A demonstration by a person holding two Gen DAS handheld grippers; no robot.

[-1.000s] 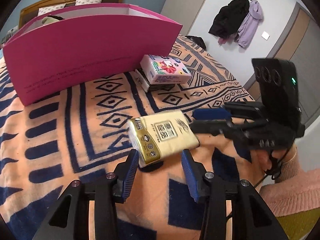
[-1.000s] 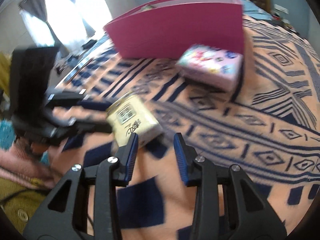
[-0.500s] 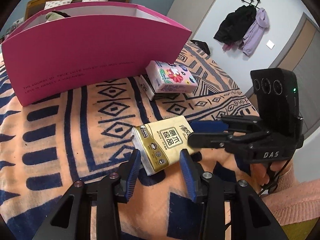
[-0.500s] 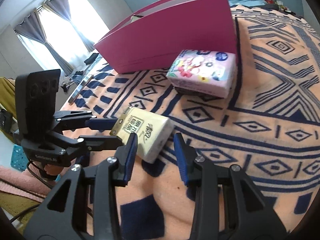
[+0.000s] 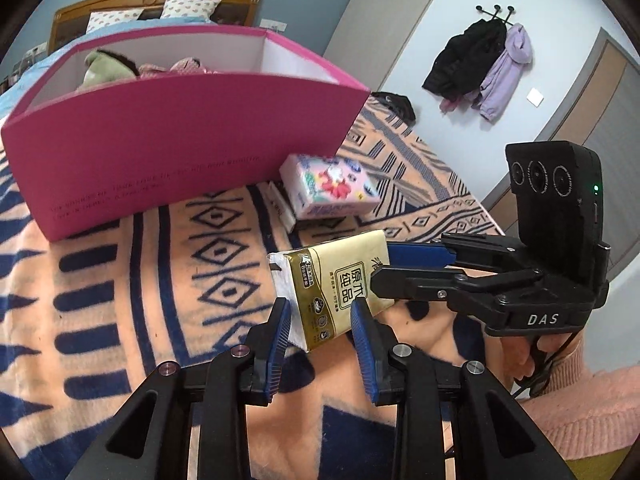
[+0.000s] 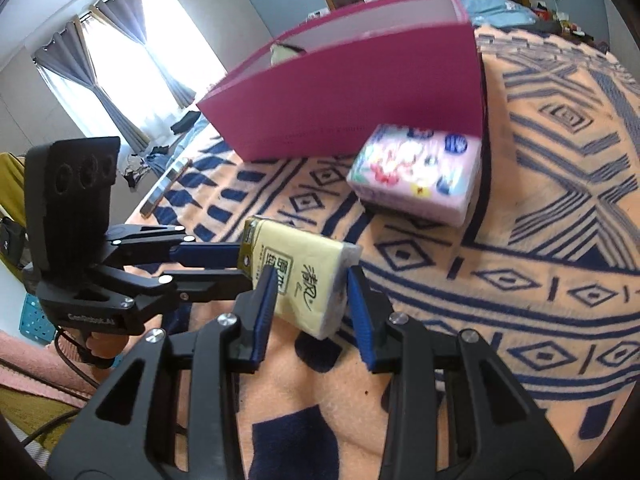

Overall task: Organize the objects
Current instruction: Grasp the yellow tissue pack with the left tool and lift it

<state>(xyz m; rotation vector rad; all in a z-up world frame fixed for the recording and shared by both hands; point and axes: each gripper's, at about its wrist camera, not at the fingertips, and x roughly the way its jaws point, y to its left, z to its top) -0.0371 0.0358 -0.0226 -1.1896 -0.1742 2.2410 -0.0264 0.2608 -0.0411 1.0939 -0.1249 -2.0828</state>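
The yellow tissue pack (image 5: 336, 284), printed 原木纯品, is off the bed (image 5: 120, 272) now, held in front of the pink box (image 5: 180, 140). The right tool (image 5: 382, 264), marked DAS, grips one end. The left tool (image 5: 320, 322) has just been closing; its pads pinch the other end. A second ago they stood apart.

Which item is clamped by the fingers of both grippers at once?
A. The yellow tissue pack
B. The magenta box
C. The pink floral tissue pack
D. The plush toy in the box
A: the yellow tissue pack sits between the left gripper fingers while the right gripper clamps its other end; the pink floral pack lies untouched on the blanket.
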